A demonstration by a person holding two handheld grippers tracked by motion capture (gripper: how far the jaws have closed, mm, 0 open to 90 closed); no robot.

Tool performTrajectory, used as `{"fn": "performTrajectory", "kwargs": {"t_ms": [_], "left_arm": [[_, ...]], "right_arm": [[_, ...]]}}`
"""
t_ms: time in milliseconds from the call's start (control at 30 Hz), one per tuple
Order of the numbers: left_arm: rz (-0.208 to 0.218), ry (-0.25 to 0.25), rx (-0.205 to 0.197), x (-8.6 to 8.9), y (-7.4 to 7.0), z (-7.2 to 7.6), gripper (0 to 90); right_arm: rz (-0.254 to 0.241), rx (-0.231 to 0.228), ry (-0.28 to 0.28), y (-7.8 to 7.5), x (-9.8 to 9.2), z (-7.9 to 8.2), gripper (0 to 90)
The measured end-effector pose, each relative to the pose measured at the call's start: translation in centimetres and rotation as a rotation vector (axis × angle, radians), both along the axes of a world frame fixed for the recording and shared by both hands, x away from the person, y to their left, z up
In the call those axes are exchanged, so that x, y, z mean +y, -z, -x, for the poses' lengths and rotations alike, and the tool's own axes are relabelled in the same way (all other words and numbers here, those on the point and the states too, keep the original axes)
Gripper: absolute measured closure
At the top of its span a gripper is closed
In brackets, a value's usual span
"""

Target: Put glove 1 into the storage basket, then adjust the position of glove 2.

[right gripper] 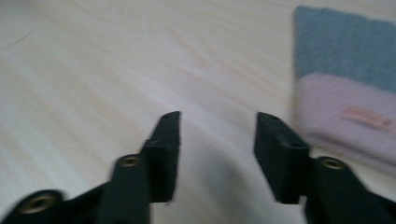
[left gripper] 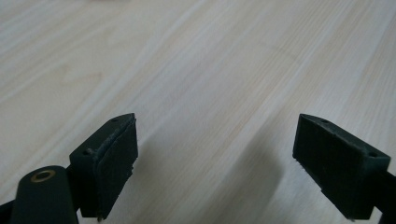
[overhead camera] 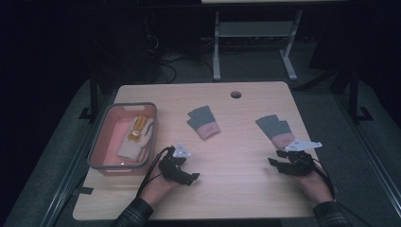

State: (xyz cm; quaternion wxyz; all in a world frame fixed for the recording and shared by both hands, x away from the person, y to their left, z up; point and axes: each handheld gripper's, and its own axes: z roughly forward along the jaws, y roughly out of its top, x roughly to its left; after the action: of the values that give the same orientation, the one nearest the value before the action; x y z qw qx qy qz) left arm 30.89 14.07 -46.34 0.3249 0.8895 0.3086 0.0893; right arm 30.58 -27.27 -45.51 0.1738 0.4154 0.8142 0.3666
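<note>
Two grey-and-pink socks lay on the table (overhead camera: 236, 189): near sock (overhead camera: 276, 131) just beyond my right gripper (overhead camera: 279, 157), far sock (overhead camera: 204, 122) mid-table; a cream sock (overhead camera: 135, 139) already in the pink bin (overhead camera: 97, 153). Step, as I judged it: binning socks, near one due. Right gripper (right gripper: 217, 135): jaws part-closed, holding nothing, sock (right gripper: 345, 107) just beside. Left gripper (left gripper: 215, 158): jaws wide, empty, over bare wood. Next I needed to shift toward the sock and straddle its edge.

A folded knitted glove with grey fingers and a pale pink cuff (overhead camera: 278, 131) lies flat on the light wooden table near its right edge, fingers pointing away from the person. In the right gripper view a small red-orange label shows on its pink cuff.
</note>
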Motion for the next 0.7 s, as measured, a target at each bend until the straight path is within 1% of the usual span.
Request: {"fn": "performTrajectory", "kwargs": {"t_ms": [67, 100, 133, 167, 200, 233, 300, 367, 433, 500, 533, 567, 600, 667, 700], "left_arm": [[-0.011, 0.003, -0.02, 0.1, 0.3, 0.1, 13.4], [-0.007, 0.005, -0.03, 0.2, 0.5, 0.2, 13.0], [0.0, 0.002, -0.026, 0.2, 0.5, 0.2, 13.0], [-0.001, 0.008, -0.033, 0.3, 0.5, 0.2, 12.9], [-0.001, 0.016, -0.044, 0.3, 0.6, 0.3, 12.8], [-0.003, 0.023, -0.056, 0.3, 0.7, 0.4, 12.3], [0.009, 0.029, -0.063, 0.4, 0.8, 0.5, 12.3], [0.019, 0.051, -0.071, 0.8, 0.9, 0.6, 12.4], [0.04, 0.057, -0.078, 1.1, 1.1, 0.7, 12.4], [0.061, 0.062, -0.095, 1.3, 1.3, 0.8, 12.3], [0.069, 0.062, -0.1, 1.4, 1.4, 0.8, 12.3], [0.069, 0.063, -0.102, 1.5, 1.4, 0.8, 12.3], [0.065, 0.064, -0.101, 1.5, 1.3, 0.8, 12.4], [0.066, 0.063, -0.103, 1.5, 1.3, 0.8, 12.4], [0.066, 0.063, -0.103, 1.5, 1.3, 0.8, 12.4]], "right_arm": [[0.013, -0.01, 0.023, -0.5, -0.3, -0.6, 71.4], [0.012, -0.008, 0.03, -0.8, -0.5, -0.9, 77.3], [0.011, -0.009, 0.039, -1.0, -0.7, -1.2, 83.4], [0.018, -0.012, 0.051, -1.2, -0.9, -1.5, 88.0], [0.022, -0.014, 0.066, -1.3, -1.1, -1.8, 89.8], [0.012, -0.019, 0.079, -1.4, -1.4, -2.1, 89.9], [0.014, -0.013, 0.095, -1.4, -1.9, -2.7, 90.0], [0.001, -0.015, 0.112, -1.5, -2.3, -3.3, 90.0], [0.002, -0.014, 0.124, -1.6, -2.6, -3.9, 90.0], [-0.014, -0.024, 0.138, -1.5, -2.9, -4.5, 90.0], [-0.009, -0.012, 0.139, -1.4, -3.1, -4.9, 90.0], [0.009, -0.007, 0.142, -1.4, -3.2, -5.2, 90.0], [0.013, -0.006, 0.151, -1.4, -3.4, -5.5, 90.0], [0.009, -0.004, 0.155, -1.3, -3.8, -6.2, 90.0], [0.014, -0.017, 0.158, -1.2, -3.9, -6.4, 90.0]]}}
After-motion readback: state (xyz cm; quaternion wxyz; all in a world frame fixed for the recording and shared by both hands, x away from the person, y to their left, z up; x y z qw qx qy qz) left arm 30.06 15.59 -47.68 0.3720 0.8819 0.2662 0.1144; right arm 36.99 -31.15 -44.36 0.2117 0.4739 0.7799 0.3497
